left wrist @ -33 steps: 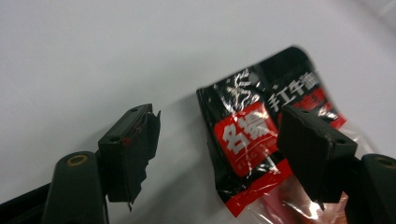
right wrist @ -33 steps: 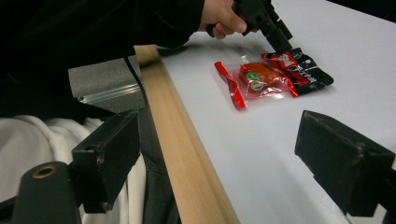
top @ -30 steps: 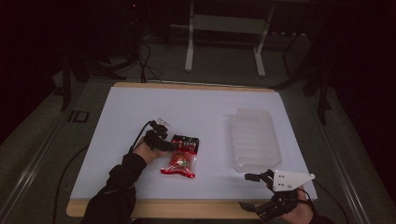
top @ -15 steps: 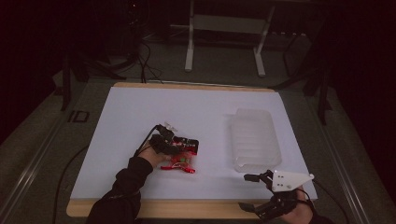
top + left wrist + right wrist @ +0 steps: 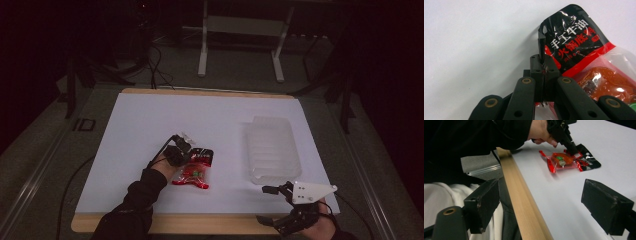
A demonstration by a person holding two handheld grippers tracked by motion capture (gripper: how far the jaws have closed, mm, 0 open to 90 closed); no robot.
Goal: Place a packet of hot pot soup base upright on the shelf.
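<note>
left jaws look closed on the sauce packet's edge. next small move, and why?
Probably a short, slow lift of the left gripper to test the hold. Its jaws have just been closing and now pinch only the thin black edge of the sauce packet, whose body lies flat on the white table. The clear tray to the side is the likely target. The right gripper is open near the table's front edge.

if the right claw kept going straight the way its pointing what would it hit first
Probably nothing soon: the right claw stands open over the table edge, with bare white tabletop ahead. Farther along that line lies the red sauce packet, held by the left claw; depth is uncertain.
</note>
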